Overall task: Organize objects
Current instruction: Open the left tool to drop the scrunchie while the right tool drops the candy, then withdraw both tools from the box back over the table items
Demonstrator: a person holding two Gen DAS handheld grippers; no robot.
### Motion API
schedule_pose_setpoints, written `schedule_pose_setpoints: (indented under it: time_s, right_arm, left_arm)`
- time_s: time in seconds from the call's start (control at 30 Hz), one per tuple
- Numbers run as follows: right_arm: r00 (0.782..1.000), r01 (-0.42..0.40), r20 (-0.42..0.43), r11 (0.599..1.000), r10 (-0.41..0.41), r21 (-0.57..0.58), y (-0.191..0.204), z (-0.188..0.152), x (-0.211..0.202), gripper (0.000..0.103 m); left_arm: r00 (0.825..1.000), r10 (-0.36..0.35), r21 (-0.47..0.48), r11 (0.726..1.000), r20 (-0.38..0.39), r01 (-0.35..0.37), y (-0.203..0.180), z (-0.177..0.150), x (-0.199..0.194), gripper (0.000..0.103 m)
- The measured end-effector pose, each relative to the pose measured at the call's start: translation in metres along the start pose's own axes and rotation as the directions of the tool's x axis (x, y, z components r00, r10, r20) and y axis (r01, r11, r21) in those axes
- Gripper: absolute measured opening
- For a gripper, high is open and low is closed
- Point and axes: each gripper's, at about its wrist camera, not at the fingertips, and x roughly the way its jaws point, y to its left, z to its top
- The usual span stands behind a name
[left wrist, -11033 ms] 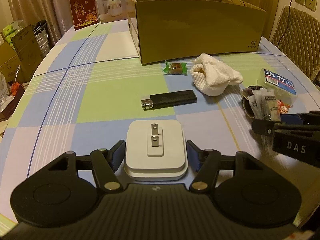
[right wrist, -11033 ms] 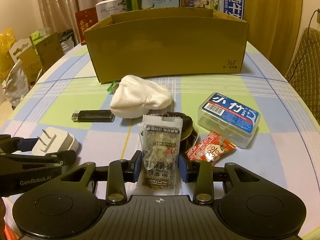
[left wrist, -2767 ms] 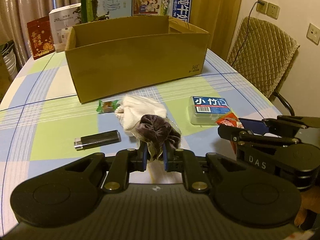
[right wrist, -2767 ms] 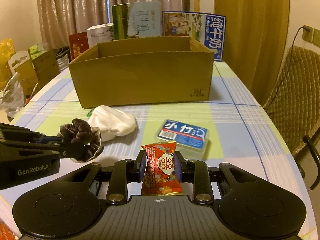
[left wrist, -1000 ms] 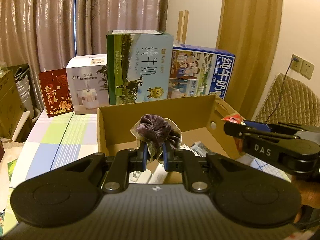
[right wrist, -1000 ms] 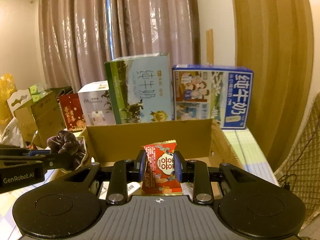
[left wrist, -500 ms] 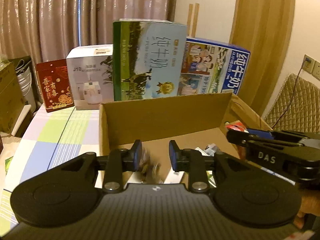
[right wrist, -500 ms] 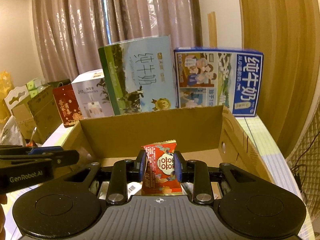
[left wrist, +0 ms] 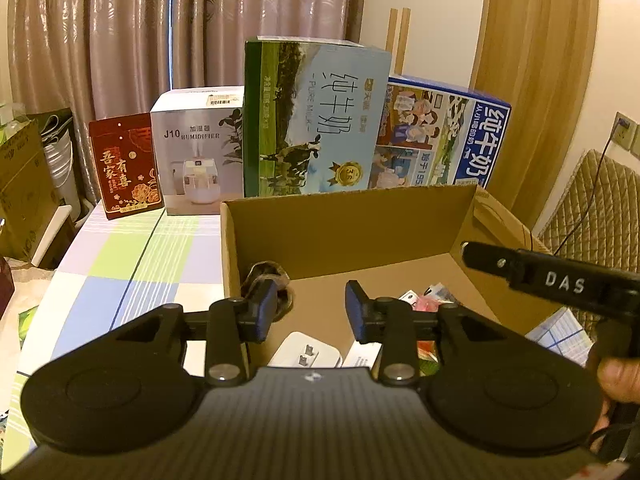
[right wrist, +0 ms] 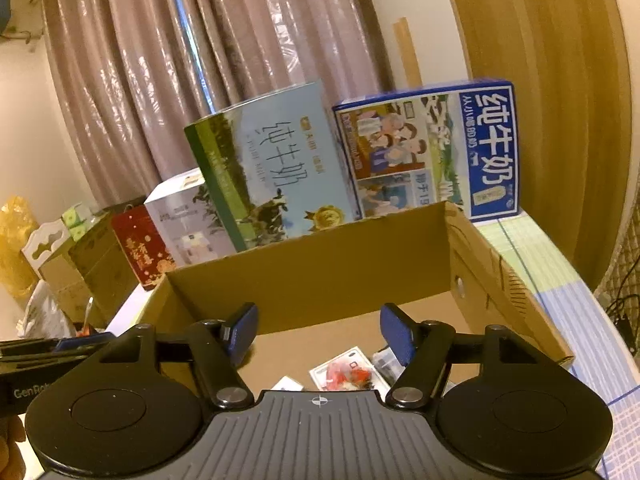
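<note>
Box: cardboard box (left wrist: 352, 236) stood open on the checked tablecloth (left wrist: 132, 256), near the far edge of the table.
Left gripper: left gripper (left wrist: 311, 308) hung over the box's near-left corner, fingers wide, nothing between them.
Right gripper: right gripper (right wrist: 318, 330) hung over the box's near side, fingers wide and empty.
Scrunchie: dark scrunchie (left wrist: 266, 276) lay inside the box against its left wall, partly hidden by the left finger.
Snack packet: red snack packet (right wrist: 346, 376) lay on the box floor among other packets, below the right gripper.
Plug: white plug adapter (left wrist: 306, 354) lay on the box floor by the near wall.
Behind box: green milk carton (left wrist: 312, 116), blue milk carton (left wrist: 444, 132), humidifier box (left wrist: 196, 152) and red gift box (left wrist: 124, 166) stood in a row along the table's far edge.
</note>
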Motion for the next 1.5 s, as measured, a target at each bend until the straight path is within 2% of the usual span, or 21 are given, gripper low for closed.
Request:
schedule_pose_setpoints:
  time_s: [0.4, 0.5, 0.7, 0.87, 1.2, 1.37, 1.5]
  right_arm:
    - [0.999, 0.045, 0.011, 0.995, -0.044, -0.086, 0.011, -0.003, -0.014, 0.065]
    - [0.999, 0.045, 0.014, 0.994, -0.044, -0.100, 0.013, -0.007, -0.023, 0.065]
    - [0.998, 0.060, 0.020, 0.988, -0.058, -0.140, 0.016, -0.019, -0.049, 0.065]
    - [0.996, 0.092, 0.035, 0.984, -0.088, -0.151, 0.010, -0.035, -0.081, 0.076]
    - [0.987, 0.156, -0.016, 0.982, -0.159, -0.109, -0.027, -0.072, -0.134, 0.087]
    - [0.985, 0.157, -0.066, 0.986, -0.161, -0.061, -0.045, -0.096, -0.157, 0.093]
    - [0.980, 0.162, -0.104, 0.984, -0.169, -0.076, -0.053, -0.116, -0.171, 0.097]
  left_arm:
    - [1.000, -0.007, 0.024, 1.000, -0.004, 0.007, -0.006, -0.005, -0.005, 0.039]
    - [1.000, -0.009, 0.037, 0.999, -0.003, 0.009, -0.008, -0.009, -0.009, 0.044]
    - [1.000, -0.009, 0.067, 0.998, 0.002, 0.009, -0.013, -0.018, -0.023, 0.049]
    - [1.000, -0.011, 0.082, 0.997, 0.019, 0.009, -0.016, -0.030, -0.045, 0.058]
    - [0.999, -0.031, 0.095, 0.995, 0.028, 0.028, -0.021, -0.062, -0.092, 0.077]
    - [1.000, -0.026, 0.081, 0.996, 0.014, 0.025, -0.017, -0.086, -0.111, 0.085]
    - [1.000, -0.012, 0.082, 0.997, -0.005, 0.013, -0.011, -0.109, -0.121, 0.091]
